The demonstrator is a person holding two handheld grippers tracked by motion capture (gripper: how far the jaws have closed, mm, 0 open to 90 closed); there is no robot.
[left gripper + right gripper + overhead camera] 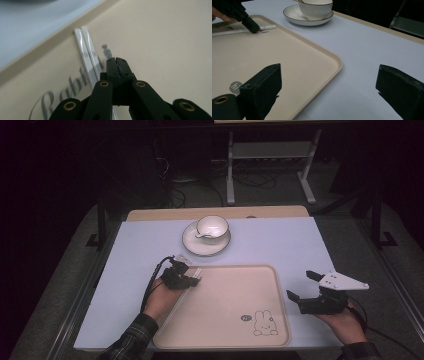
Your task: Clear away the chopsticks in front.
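A pair of white chopsticks (pixel 196 271) (pixel 87 50) (pixel 268 26) lies side by side on the beige tray (pixel 225 305) (pixel 294 57), near its far left edge. My left gripper (pixel 196 281) (pixel 117 60) (pixel 253 27) hovers low over that corner with its jaws shut and nothing between them. The chopsticks run just beside its tip and under its body. My right gripper (pixel 302 285) (pixel 329 82) rests open on the table, just off the tray's right edge, with nothing between its jaws.
A white cup (pixel 212 226) (pixel 315 8) stands on a saucer (pixel 192 245) (pixel 292 15) behind the tray. The tray bears a rabbit drawing (pixel 264 324) near its front right corner. A pale blue mat (pixel 280 240) covers the table.
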